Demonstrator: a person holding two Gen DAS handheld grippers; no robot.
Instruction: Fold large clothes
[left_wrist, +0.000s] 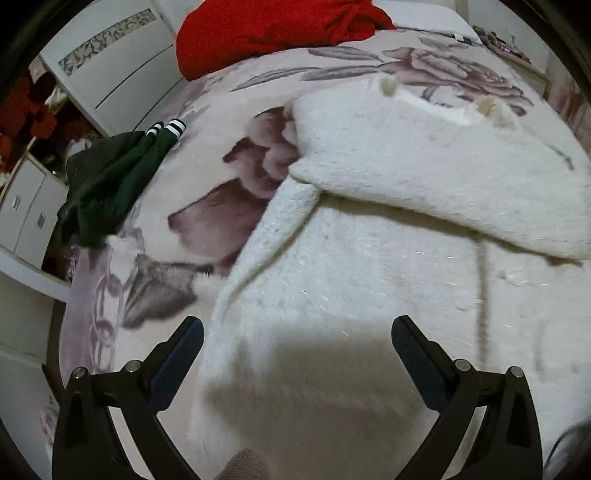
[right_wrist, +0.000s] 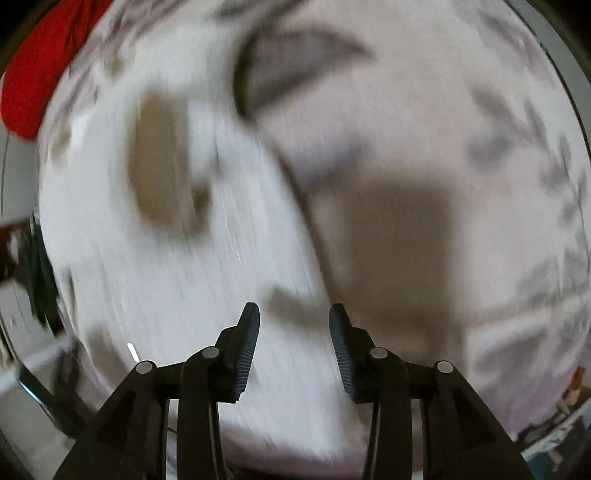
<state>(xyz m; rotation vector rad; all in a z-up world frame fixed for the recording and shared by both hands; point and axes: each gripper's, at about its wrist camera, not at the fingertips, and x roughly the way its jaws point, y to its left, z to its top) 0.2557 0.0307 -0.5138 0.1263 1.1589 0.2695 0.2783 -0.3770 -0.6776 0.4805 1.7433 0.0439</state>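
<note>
A large fluffy white garment (left_wrist: 369, 240) lies spread on the bed, with one part folded over across its upper right. Above its near part my left gripper (left_wrist: 297, 325) hangs wide open, nothing between its fingers. The right wrist view is heavily blurred. There the same white garment (right_wrist: 177, 266) fills the left half, its edge running diagonally down the middle. My right gripper (right_wrist: 293, 317) hovers over that edge with its jaws partly apart and nothing gripped between the ribbed pads.
The bed carries a pale blanket with purple flowers (left_wrist: 229, 192). A red garment (left_wrist: 266, 29) lies at the far end and a dark green one (left_wrist: 110, 184) hangs at the left edge. White drawers (left_wrist: 110, 66) stand beyond the bed on the left.
</note>
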